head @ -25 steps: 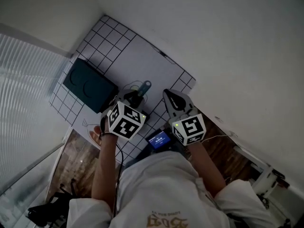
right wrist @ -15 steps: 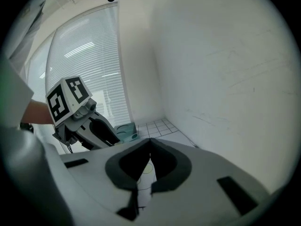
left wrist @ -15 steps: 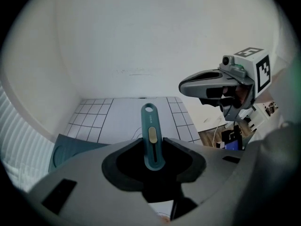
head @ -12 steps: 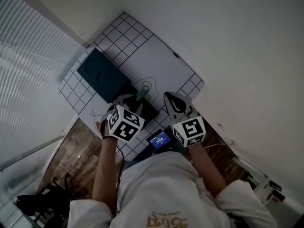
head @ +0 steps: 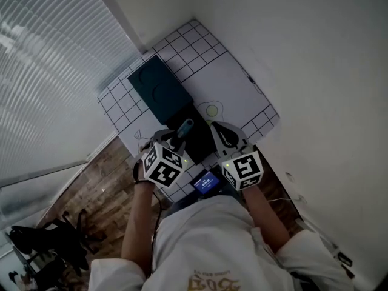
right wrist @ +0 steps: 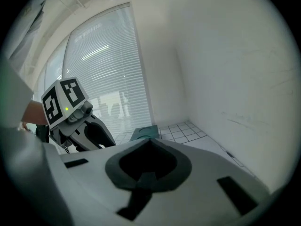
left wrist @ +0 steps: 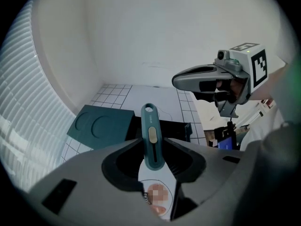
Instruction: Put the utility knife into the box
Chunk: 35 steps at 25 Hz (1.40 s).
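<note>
Slim teal plastic utility knife (left wrist: 153,138), beige slider. Flat dark-teal box lid (left wrist: 101,126), two embossed circles. Shallow black box (head: 203,144). White table mat (head: 233,80), black grid at edges. Pale grey left gripper (left wrist: 153,145) and right gripper (right wrist: 149,139); cubes carry black-and-white square markers, each with a green light

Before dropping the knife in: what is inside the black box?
Only a dark, seemingly empty interior shows in the box; the utility knife and left hand-held gripper cover its near part.

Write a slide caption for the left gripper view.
Left gripper clamps the teal plastic utility knife near the black open box.
</note>
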Available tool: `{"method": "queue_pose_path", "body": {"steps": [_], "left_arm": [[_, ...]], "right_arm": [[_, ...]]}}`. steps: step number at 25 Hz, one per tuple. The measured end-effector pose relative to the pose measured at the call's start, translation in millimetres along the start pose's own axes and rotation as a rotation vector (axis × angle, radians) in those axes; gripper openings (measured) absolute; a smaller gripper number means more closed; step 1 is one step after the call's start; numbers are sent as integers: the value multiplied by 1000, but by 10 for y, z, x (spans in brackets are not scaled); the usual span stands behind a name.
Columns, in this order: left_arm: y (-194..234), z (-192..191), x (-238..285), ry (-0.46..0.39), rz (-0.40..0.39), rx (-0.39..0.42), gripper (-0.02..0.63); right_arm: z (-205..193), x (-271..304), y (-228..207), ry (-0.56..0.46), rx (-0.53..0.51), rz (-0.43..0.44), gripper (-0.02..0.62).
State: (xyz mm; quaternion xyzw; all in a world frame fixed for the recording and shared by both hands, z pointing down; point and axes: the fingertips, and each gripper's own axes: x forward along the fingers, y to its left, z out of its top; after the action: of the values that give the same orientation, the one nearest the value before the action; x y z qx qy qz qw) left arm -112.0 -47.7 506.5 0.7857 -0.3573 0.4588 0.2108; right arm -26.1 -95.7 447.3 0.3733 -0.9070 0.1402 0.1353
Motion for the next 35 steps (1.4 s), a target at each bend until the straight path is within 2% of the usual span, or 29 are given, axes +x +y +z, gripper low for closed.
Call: {"method": "queue_pose_path", "body": {"steps": [12,23,32,35], "left_arm": [[-34,-90,191,39,-37,20,138],[-193,-149,653,114,-101,57,138],[-318,-255,878,201,-152,109,138],[-359,-315,954,262,-178,141,140]], "right_arm": [[-70,59,-29,20,7,-10,6],[-374,57,-252,73,48,-25,6],[-567,32,-299,108,78,-26,6],[-593,49,-324,114,82,-29,6]]}}
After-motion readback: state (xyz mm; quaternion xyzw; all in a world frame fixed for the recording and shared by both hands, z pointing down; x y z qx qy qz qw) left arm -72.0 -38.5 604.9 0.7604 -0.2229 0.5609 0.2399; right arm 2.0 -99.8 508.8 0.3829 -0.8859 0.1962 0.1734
